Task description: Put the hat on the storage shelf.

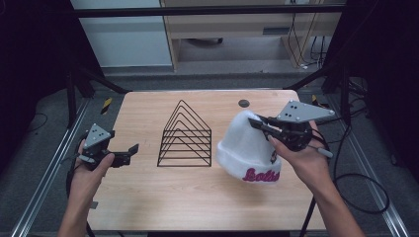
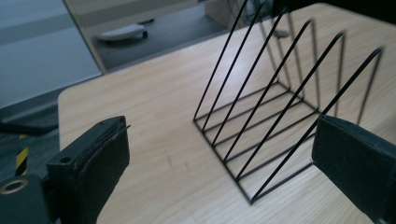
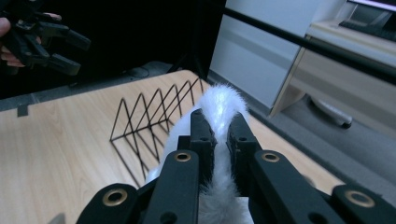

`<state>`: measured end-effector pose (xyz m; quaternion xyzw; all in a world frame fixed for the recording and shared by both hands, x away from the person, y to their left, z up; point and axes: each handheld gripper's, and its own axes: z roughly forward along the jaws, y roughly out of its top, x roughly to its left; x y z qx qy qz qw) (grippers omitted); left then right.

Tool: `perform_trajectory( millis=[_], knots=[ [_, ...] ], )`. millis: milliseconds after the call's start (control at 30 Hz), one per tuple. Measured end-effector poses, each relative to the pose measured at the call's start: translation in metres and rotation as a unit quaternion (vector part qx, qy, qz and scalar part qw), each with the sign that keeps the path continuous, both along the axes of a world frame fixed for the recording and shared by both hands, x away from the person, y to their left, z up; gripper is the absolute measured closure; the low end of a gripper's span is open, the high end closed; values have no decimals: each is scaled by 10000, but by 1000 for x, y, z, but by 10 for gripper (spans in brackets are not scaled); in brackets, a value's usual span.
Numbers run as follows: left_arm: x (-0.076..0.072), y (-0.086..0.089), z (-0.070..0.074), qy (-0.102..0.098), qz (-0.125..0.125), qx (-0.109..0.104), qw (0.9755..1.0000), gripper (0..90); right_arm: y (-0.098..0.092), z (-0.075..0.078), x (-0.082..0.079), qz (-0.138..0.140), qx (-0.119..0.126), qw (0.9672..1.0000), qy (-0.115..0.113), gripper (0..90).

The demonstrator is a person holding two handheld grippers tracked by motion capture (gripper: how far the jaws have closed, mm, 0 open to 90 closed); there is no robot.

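Fuzzy white knit beanie (image 1: 244,148) pinched in right claw (image 1: 258,123), beside triangular wire rack (image 1: 185,136).

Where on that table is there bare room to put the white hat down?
Bare wood lies along the near edge of the table, below the wire rack, and on its left by the open left claw. The right side is crowded by the white hat.
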<state>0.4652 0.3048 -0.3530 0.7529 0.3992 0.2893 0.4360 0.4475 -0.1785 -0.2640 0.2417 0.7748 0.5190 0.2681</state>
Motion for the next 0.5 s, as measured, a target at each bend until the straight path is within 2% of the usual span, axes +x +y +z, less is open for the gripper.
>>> perform_trajectory(
  millis=[67, 100, 200, 233, 267, 333, 367, 467, 500],
  knots=[
    [2, -4, 12, -54, -125, -130, 9998, 33, 3, 13, 3, 35, 49, 9999, -98, 840],
    [2, -4, 12, -54, -125, -130, 9998, 34, 3, 13, 3, 35, 49, 9999, -98, 840],
    [3, -12, 26, -215, -272, -62, 9994, 39, 5, 30, 9, 45, 237, 9996, -170, 840],
    [3, -12, 26, -215, -272, -62, 9994, 39, 5, 30, 9, 45, 237, 9996, -170, 840],
    [2, -17, 32, -306, -385, -110, 9987, 40, 5, 38, 12, 68, 378, 9990, -212, 840],
    [2, -19, 34, -308, -445, -131, 9984, 40, 6, 42, 14, 72, 397, 9989, -238, 840],
    [3, -25, 39, -279, -528, -193, 9980, 41, 9, 49, 18, 114, 465, 9985, -269, 840],
    [5, -32, 43, -283, -631, -141, 9975, 41, 14, 56, 24, 152, 485, 9983, -298, 840],
    [6, -38, 46, -340, -703, -87, 9969, 41, 16, 57, 26, 166, 485, 9982, -303, 840]
  ],
)
